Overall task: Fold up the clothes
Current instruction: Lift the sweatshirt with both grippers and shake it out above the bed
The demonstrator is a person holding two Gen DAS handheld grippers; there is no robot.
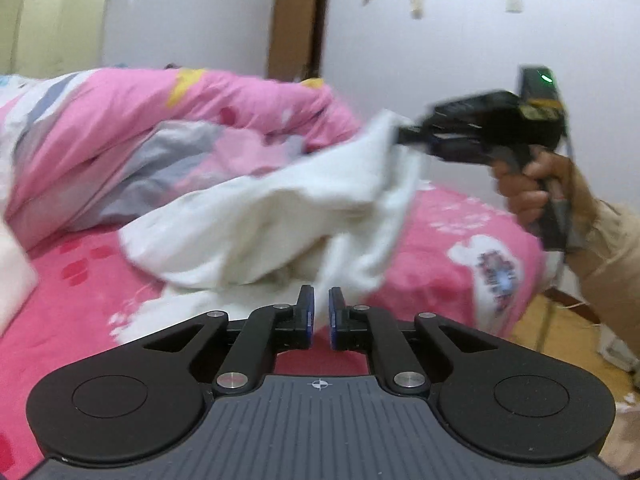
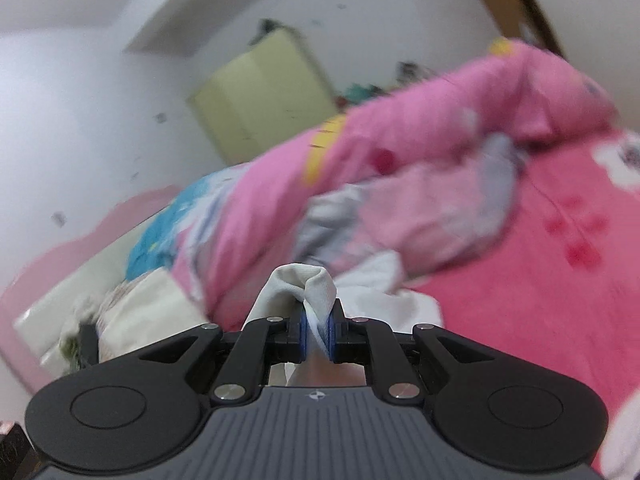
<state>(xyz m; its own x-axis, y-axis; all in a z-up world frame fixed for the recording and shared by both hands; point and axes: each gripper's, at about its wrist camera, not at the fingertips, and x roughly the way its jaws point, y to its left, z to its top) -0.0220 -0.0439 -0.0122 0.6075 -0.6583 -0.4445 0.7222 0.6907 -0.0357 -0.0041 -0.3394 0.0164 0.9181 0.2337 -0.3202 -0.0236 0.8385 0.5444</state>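
A white garment (image 1: pixel 280 216) hangs lifted above the pink bed (image 1: pixel 440 248), bunched and drooping. In the left wrist view my right gripper (image 1: pixel 400 134) comes in from the right, held by a hand (image 1: pixel 528 188), and is shut on the garment's upper corner. The right wrist view shows that same white cloth (image 2: pixel 316 284) pinched between the blue pads, a fold sticking up above them. My left gripper (image 1: pixel 321 312) sits low in front of the garment's hanging edge. Its fingers are drawn together with only a narrow gap, and nothing is between them.
A rumpled pink, grey and white quilt (image 1: pixel 132 140) is heaped on the far side of the bed. A pale pillow (image 2: pixel 132 312) lies by the headboard. A yellow-green wardrobe (image 2: pixel 260 92) and a brown door (image 1: pixel 298 20) stand along the white walls. Wooden floor (image 1: pixel 560 320) shows past the bed's right edge.
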